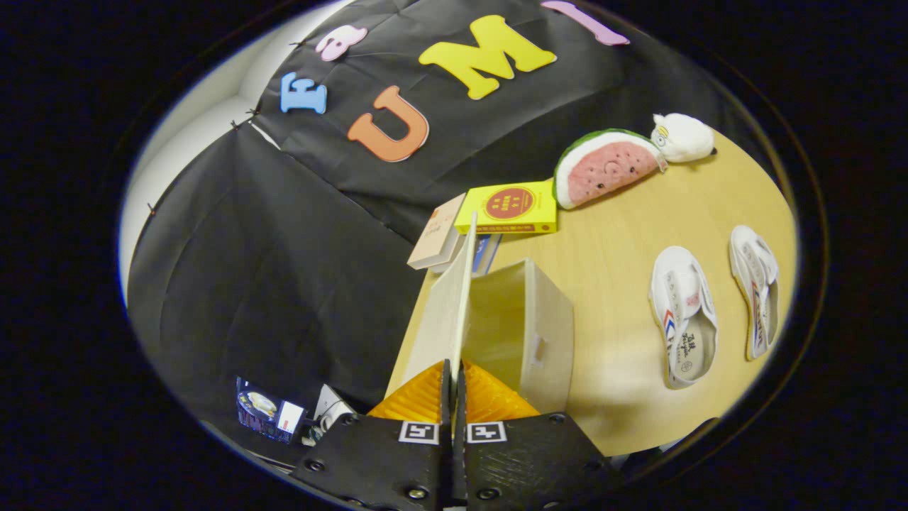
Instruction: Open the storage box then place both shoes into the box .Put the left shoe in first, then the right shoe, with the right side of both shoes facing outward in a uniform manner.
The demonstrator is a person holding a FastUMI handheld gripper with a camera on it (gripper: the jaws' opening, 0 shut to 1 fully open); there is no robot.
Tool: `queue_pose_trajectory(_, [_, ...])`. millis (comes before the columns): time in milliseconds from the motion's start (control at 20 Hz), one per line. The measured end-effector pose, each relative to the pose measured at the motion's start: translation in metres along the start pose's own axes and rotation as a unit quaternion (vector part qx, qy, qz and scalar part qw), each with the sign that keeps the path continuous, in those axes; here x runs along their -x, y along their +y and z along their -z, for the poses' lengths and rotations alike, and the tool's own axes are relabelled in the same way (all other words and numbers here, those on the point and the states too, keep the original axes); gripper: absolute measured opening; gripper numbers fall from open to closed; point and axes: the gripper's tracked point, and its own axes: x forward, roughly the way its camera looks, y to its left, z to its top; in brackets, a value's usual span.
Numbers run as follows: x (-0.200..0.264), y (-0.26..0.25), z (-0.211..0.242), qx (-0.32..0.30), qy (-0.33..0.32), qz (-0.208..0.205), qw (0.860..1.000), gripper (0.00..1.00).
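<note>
My gripper (454, 380) is shut on the thin edge of the storage box's lid (447, 312), which stands raised, almost on edge, just ahead of the fingers. The cream storage box (539, 326) sits open right of the lid, its inside bare as far as I can see. Two white shoes lie on the wooden table to the right of the box: the nearer shoe (682, 312) and, beyond it, the farther shoe (756, 298). Both lie apart from the box and from each other.
Behind the box lies a yellow book (509, 207) on a small stack of books (436, 241). A watermelon-slice plush (606, 165) and a white plush (682, 137) sit at the back of the table (638, 397). Black cloth walls the left and back.
</note>
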Motion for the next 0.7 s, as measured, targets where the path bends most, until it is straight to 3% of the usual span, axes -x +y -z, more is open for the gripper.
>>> queue_pose_trajectory(250, [-0.006, 0.091, -0.007, 0.078, -0.007, -0.036, 0.996, 0.00])
queue_pose_trajectory(550, [-0.052, 0.172, 0.013, 0.140, -0.003, -0.060, 0.988, 0.00])
queue_pose_trajectory(700, [-0.080, 0.209, 0.025, 0.179, 0.009, -0.073, 0.981, 0.14])
